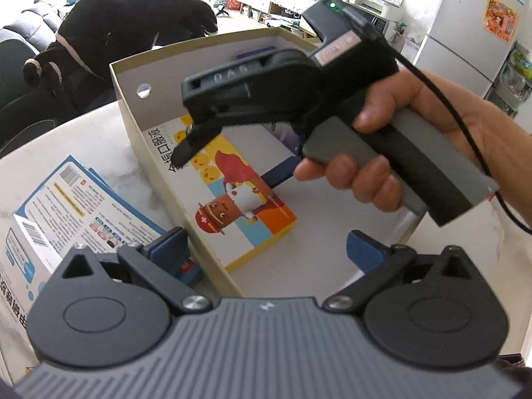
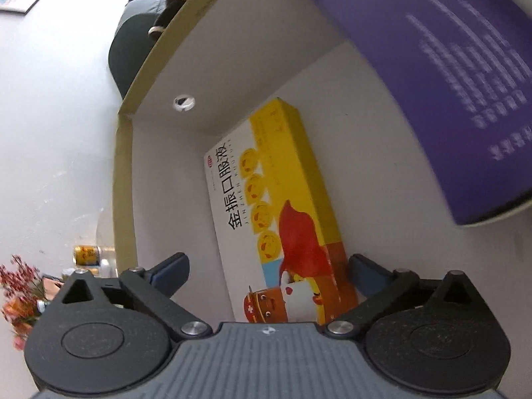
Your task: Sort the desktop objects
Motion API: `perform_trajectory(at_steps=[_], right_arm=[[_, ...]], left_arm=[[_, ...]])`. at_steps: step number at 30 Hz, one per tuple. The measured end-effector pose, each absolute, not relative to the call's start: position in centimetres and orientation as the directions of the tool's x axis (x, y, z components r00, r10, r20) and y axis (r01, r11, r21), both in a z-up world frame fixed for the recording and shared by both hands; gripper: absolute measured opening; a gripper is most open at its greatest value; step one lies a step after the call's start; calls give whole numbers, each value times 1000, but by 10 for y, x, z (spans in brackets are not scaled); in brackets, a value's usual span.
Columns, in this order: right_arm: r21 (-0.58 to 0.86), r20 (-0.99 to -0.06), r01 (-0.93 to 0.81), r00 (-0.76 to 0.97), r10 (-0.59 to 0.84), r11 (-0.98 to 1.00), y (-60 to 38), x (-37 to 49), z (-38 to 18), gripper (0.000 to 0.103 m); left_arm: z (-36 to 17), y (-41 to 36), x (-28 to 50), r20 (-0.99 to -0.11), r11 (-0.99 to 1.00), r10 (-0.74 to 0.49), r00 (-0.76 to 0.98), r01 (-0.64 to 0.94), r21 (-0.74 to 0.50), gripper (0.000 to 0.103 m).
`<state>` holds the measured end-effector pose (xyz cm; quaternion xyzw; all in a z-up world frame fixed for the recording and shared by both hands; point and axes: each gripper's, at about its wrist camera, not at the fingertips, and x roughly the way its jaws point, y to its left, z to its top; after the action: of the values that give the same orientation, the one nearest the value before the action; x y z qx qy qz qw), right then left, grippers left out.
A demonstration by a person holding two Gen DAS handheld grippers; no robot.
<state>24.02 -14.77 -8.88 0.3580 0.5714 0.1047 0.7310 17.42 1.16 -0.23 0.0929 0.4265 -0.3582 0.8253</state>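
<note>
My right gripper (image 2: pixel 267 267) hangs over the open cardboard box (image 1: pixel 129 99), jaws spread as wide as they go with nothing pressed between the blue pads (image 2: pixel 173 267), directly above the yellow medicine carton (image 2: pixel 282 199) that lies flat on the box floor along its left wall, in the corner nearest the small round hole (image 2: pixel 183 102) in that wall. The carton looks let go rather than gripped: it rests on its broad face, and both pads stand clear of its sides. A purple box (image 2: pixel 449 83) leans against the box's far wall, apart from the carton, so the flat things appear to be gathered in this one container. My left gripper (image 1: pixel 267 249) waits at the box's near left corner, also released and empty, one blue finger (image 1: pixel 173 249) outside the wall and the other inside. Outside that wall, on the white marble table (image 1: pixel 83 139) near its left edge, a blue-and-white carton (image 1: pixel 83 206) lies unsorted. My guess is that it goes in next.
</note>
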Motion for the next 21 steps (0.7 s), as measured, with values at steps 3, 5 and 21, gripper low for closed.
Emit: perform_trajectory(at_steps=[3,5,21], right_arm=[[674,-730,213,340,594,707,-146,234,-91,103],[713,-694,213,347,630,668,-150,230,-94,103],[844,-533,155,363,765,514,-166,216,-85,103]], left_arm=[[-2,13,172,-774,736,-499,390,662,-142,103],[-2,13,172,-777,745,-489,396,653,-136,103],[-2,-7,183,-842,813,-323,432,582,-13,103]])
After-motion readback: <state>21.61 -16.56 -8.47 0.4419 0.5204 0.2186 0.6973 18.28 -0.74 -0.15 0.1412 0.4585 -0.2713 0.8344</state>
